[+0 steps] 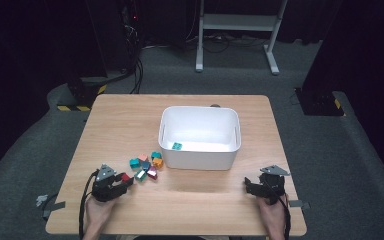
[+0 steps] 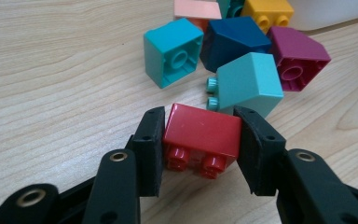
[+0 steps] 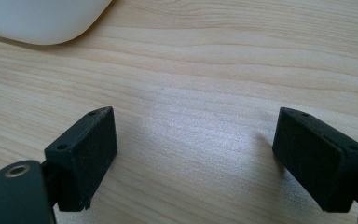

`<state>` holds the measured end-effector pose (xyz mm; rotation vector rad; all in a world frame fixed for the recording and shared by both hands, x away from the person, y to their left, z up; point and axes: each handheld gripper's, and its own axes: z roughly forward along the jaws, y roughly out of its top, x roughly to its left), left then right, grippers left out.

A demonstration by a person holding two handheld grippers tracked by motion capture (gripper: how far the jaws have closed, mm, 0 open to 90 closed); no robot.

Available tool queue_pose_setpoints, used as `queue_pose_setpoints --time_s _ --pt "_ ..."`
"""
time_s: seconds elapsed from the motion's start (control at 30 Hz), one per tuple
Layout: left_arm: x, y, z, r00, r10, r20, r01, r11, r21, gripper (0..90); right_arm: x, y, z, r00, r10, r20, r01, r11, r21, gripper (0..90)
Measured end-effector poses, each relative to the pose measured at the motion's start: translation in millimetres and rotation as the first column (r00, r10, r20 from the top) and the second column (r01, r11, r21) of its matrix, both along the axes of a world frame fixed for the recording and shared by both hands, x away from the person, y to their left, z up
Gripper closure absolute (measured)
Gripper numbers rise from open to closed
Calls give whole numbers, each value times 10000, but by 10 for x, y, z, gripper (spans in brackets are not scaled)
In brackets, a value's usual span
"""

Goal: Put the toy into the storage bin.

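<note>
Left gripper [image 2: 200, 140] jaws clamped on red brick [image 2: 203, 133] low on worktop [image 2: 51, 93], pale teal brick [image 2: 249, 86] just beyond: snagging risk on lifting; right gripper [image 3: 196, 154] jaws open, empty.

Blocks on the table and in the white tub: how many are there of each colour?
Teal blocks: 4, one of them inside the white bin
Dark blue block: 1
Pink block: 1
Orange block: 1
Magenta block: 1
Red block: 1
Total: 9
</note>
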<state>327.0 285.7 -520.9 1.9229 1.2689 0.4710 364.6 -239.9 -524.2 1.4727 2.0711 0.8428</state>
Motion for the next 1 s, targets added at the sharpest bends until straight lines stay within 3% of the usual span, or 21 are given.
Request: queue_pose_setpoints --time_s 0.2,0.3,0.53,1.0 --pt "-19 17 58 10000 12 12 -11 9999 -108 560 0 0 0 10000 0 -1 0 10000 0 134" --pt "-31 46 128 10000 62 74 -59 9989 -469 561 0 0 0 10000 0 -3 0 10000 1 134" --pt "-25 84 278 10000 -9 63 14 9972 -751 562 0 0 0 10000 -1 -3 1 10000 0 134" --pt "85 138 590 9998 -129 138 146 9912 -1318 563 0 0 0 10000 1 -2 -1 10000 0 134"
